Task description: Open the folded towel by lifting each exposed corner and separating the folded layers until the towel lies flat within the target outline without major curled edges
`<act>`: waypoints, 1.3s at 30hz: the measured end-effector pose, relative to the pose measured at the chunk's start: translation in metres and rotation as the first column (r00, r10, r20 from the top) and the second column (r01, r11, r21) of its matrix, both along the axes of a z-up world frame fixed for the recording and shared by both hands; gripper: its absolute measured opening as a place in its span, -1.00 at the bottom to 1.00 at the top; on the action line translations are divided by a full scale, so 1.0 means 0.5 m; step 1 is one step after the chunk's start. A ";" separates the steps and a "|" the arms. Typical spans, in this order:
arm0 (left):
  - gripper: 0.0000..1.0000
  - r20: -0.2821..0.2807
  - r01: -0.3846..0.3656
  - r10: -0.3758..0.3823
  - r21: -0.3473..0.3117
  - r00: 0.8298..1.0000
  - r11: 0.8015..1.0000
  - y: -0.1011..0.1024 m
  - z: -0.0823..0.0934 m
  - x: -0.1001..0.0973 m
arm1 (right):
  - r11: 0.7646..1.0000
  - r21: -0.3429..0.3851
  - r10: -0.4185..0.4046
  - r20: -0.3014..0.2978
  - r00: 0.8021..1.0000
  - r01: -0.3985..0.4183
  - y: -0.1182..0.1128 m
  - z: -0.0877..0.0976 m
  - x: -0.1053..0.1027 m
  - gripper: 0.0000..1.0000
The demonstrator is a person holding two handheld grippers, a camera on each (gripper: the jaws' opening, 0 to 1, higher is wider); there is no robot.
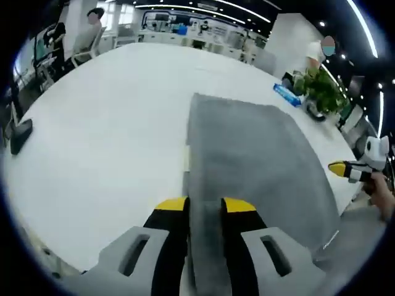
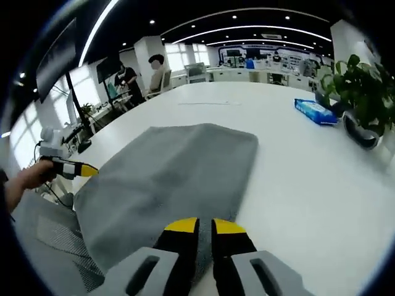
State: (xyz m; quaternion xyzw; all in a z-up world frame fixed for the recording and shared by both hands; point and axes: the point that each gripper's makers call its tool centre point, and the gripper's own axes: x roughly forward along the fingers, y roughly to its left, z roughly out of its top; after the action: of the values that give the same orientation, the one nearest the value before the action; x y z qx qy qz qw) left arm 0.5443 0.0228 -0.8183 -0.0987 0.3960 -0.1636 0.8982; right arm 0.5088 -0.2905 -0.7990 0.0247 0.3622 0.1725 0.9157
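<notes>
Grey towel (image 1: 247, 160) spreads across a white desk (image 1: 105, 142), a strip of its edge running down between the yellow-tipped fingers (image 1: 174, 205) of the left gripper (image 1: 205, 206), which are clamped on the cloth; from there the fabric fans out ahead and to the right of the fingers, toward the right gripper (image 1: 338, 168), seen at the far right edge with a hand (image 1: 384, 196) behind it. In the right gripper view the towel (image 2: 173, 172) lies ahead of the right gripper (image 2: 205, 225), whose fingers (image 2: 181, 226) stand close together with the near edge of the towel pinched in the narrow gap between them; the left gripper (image 2: 86, 169) shows beyond the cloth's left edge. Ahead and to the right of those fingers, well apart from the towel, sit a blue packet (image 2: 316, 111) and a potted plant (image 2: 361, 92); people sit in the office background.
</notes>
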 end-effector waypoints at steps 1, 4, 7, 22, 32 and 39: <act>-0.62 0.006 0.004 -0.004 0.004 1.000 1.000 -0.002 0.001 -0.002 | 1.000 0.000 0.008 0.003 1.000 -0.008 0.002 0.000 0.001 -0.93; -0.68 0.008 0.034 -0.034 0.063 0.999 0.997 -0.002 -0.006 -0.009 | 1.000 0.002 0.012 -0.010 1.000 -0.012 0.003 -0.007 -0.001 -0.92; -0.77 0.023 0.052 -0.054 0.096 0.998 0.994 0.005 -0.008 -0.005 | 1.000 0.027 0.006 -0.012 1.000 -0.006 0.007 -0.005 0.000 -0.93; -0.98 0.103 0.256 -0.265 0.094 0.959 0.962 -0.151 0.106 0.017 | 0.988 0.151 -0.024 0.009 1.000 0.023 0.024 0.016 0.010 -0.97; -0.98 0.054 0.509 -0.515 0.098 0.856 0.855 -0.336 0.062 -0.028 | 0.896 0.432 -0.089 -0.054 0.995 0.104 0.058 0.031 0.014 -0.94; -0.98 0.072 0.613 -0.621 0.106 0.781 0.783 -0.417 0.064 -0.080 | 0.803 0.566 -0.133 -0.131 0.982 0.185 0.072 0.030 0.019 -0.67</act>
State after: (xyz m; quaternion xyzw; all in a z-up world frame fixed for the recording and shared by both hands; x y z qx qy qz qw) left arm 0.5042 -0.1856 -0.7863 0.0792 0.3655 -0.4378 0.8176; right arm 0.5181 -0.2543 -0.7840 0.3377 0.3284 0.1954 0.8602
